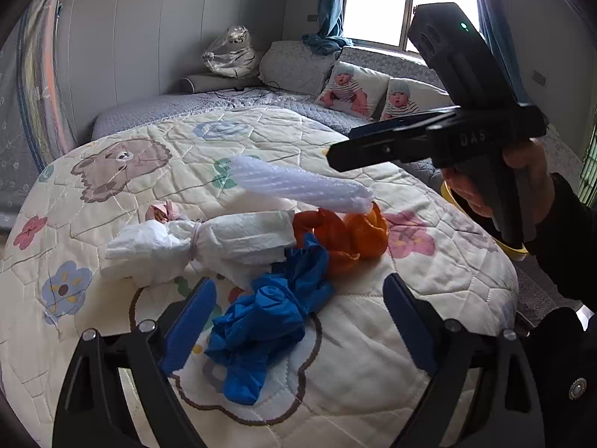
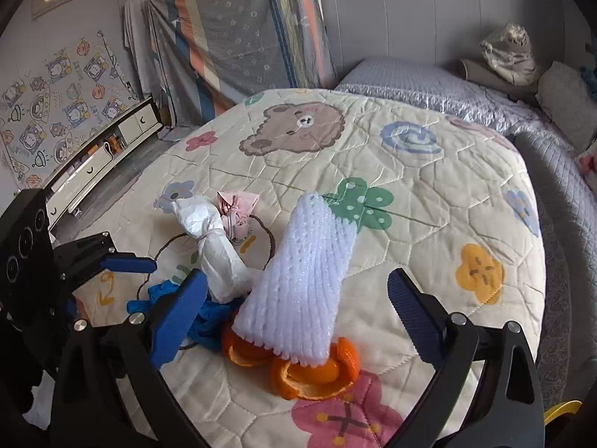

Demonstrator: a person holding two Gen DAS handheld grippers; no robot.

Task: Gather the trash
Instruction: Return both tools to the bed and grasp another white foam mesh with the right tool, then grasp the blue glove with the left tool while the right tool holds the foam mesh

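Left hand-held gripper gapes around blue glove, quilt edge near.

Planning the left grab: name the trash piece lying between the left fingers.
The crumpled blue glove; the tied white paper bundle, orange peel and foam net lie beyond.

Bed with cream cartoon quilt carries trash heap. Blue glove lies crumpled between left jaws. Ahead of them: tied white paper bundle, orange peel, white foam net over peel, small pink wrapper beyond bundle.
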